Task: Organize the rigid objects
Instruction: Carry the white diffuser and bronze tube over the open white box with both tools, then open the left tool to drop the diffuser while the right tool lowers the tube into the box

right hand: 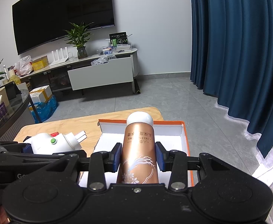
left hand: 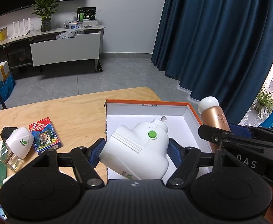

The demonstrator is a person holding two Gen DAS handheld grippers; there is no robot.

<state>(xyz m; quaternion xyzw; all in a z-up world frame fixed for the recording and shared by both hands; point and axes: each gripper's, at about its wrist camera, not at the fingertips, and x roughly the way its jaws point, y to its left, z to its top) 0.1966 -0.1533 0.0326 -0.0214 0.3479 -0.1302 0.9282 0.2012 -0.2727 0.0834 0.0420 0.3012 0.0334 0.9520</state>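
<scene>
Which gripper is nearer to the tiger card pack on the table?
Left. The left gripper, shut on the white plug-in device, is beside the tiger card pack. The right gripper holds the gold bottle over the box's far side.

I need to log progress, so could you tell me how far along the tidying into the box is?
Done: nothing lies in the box yet; its floor shows bare. In hand: the left gripper holds a white plug-in device over the box, and the right gripper holds a bottle above it. Left: a second plug-in device, card pack and glass jar wait on the table.
</scene>
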